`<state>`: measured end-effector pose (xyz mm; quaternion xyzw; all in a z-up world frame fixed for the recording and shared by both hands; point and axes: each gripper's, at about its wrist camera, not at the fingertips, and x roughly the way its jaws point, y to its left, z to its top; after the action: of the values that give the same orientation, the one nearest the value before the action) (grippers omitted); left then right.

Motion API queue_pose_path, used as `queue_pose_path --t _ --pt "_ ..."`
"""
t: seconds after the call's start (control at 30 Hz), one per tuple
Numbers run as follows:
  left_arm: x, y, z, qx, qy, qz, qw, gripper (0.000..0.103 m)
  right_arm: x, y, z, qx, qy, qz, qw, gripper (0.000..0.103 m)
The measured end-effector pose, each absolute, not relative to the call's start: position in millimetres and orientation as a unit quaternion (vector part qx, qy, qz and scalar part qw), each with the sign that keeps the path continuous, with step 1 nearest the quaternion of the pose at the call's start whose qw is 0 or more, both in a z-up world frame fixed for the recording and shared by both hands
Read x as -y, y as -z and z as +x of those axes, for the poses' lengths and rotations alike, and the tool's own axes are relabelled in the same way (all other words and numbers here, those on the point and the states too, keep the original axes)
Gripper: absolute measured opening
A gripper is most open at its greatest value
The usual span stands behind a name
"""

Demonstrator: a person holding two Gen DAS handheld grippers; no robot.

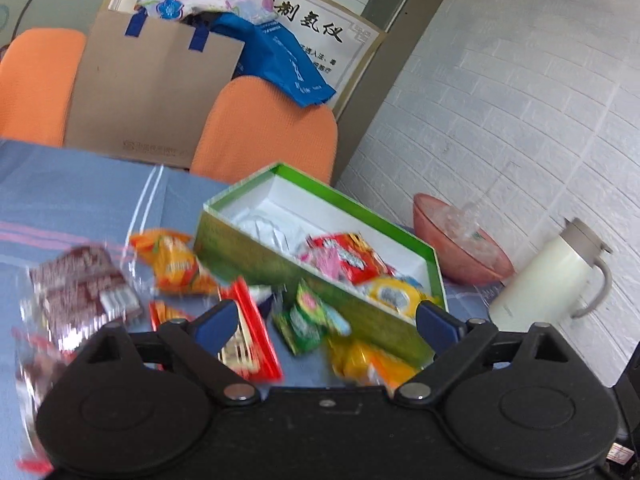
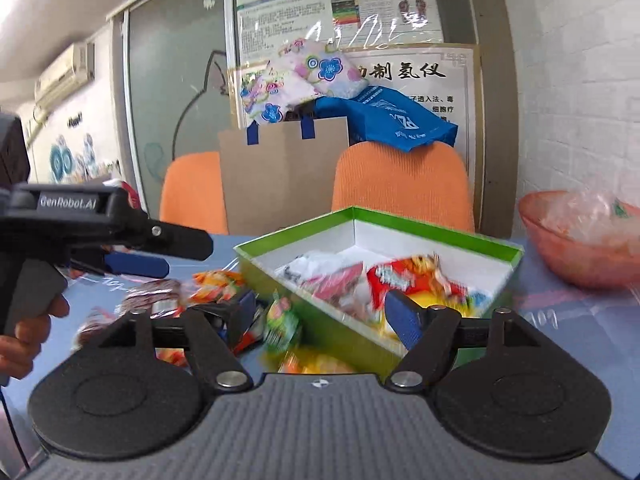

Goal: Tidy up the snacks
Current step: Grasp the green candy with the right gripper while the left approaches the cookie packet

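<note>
Your left tongs are spread wide and hold nothing. Your right tongs are spread wide too, empty, above the snacks beside the box.

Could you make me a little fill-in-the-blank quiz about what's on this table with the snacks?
1. The open box collecting snacks is ____ on the outside.
2. The two chairs behind the table are ____.
3. The jaws of the right gripper stand ____, with nothing held.
4. The cream jug stands beside a pink ____.

Missing words: green; orange; open; bowl
</note>
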<state>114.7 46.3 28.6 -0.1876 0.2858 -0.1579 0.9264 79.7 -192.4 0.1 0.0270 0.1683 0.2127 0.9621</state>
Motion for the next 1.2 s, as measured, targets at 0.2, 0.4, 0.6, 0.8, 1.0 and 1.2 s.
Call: queue_pose_path --t 0.2,0.4,0.6,0.8,1.0,1.2 --pt "-34.7 3.4 70.2 -0.317 0.168 -0.172 0.917 0.103 198.2 30.2 42.7 -0.210 -0.199 0.034 0.957 0.103" --pt "-4.6 30.4 46.8 -0.356 0.190 -0.121 0.907 0.103 207.1 43.0 35.8 -0.235 -0.180 0.038 0.954 0.101" --pt "10.0 38.8 44.1 -0.370 0.193 -0.098 0.903 0.103 201.7 44.9 58.5 -0.243 -0.181 -0.003 0.953 0.101" --pt "10.0 39.8 50.4 -0.370 0.184 -0.099 0.905 0.072 201.5 54.3 78.1 -0.281 -0.195 0.010 0.940 0.059" --pt "4.5 39.5 56.8 -0.374 0.179 -0.108 0.904 0.064 204.1 53.4 50.0 -0.279 -0.197 0.011 0.940 0.046" --pt "10.3 38.5 55.4 -0.371 0.180 -0.093 0.906 0.074 198.1 50.4 62.0 -0.268 -0.180 0.000 0.947 0.093"
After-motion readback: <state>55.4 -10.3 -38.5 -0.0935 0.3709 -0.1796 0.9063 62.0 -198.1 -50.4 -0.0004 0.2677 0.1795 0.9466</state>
